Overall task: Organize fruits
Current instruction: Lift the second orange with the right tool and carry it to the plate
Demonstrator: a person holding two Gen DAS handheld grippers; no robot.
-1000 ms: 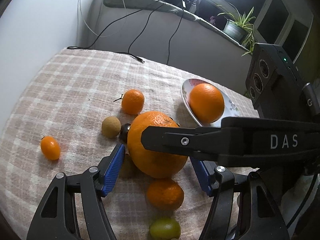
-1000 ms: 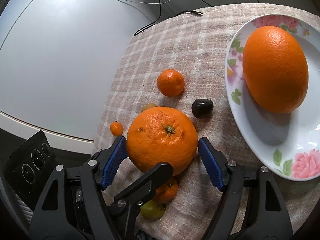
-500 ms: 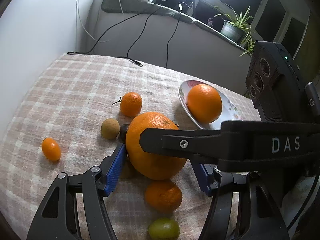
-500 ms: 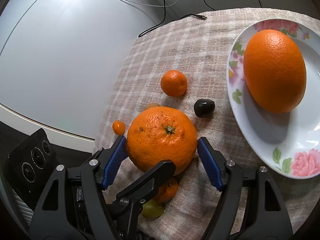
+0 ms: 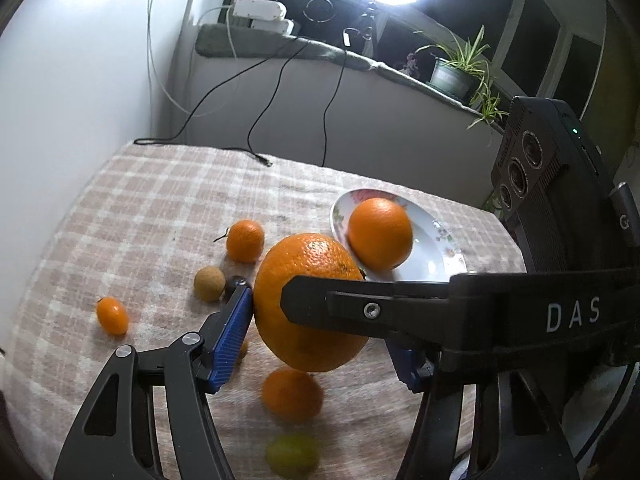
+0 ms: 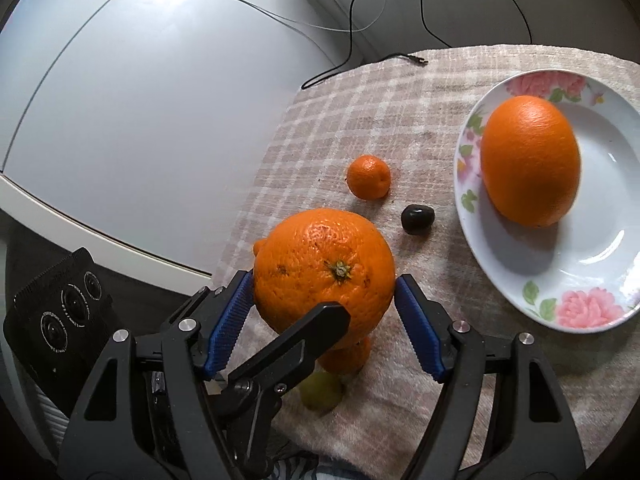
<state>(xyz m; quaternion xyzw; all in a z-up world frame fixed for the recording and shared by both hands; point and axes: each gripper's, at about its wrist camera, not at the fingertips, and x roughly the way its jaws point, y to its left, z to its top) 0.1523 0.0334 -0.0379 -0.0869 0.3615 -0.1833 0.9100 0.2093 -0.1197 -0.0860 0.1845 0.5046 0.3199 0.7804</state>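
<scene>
Roughly seven loose fruits (image 6: 324, 272), one plate (image 6: 600, 280)

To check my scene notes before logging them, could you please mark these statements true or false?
1. An orange lies on the plate. True.
2. The dark fruit lies on the plate. False: it lies on the cloth, beside the plate.
3. The right gripper has its pads on either side of the big orange. True.
4. The plate is plain white. False: pink flowers decorate its rim.
</scene>
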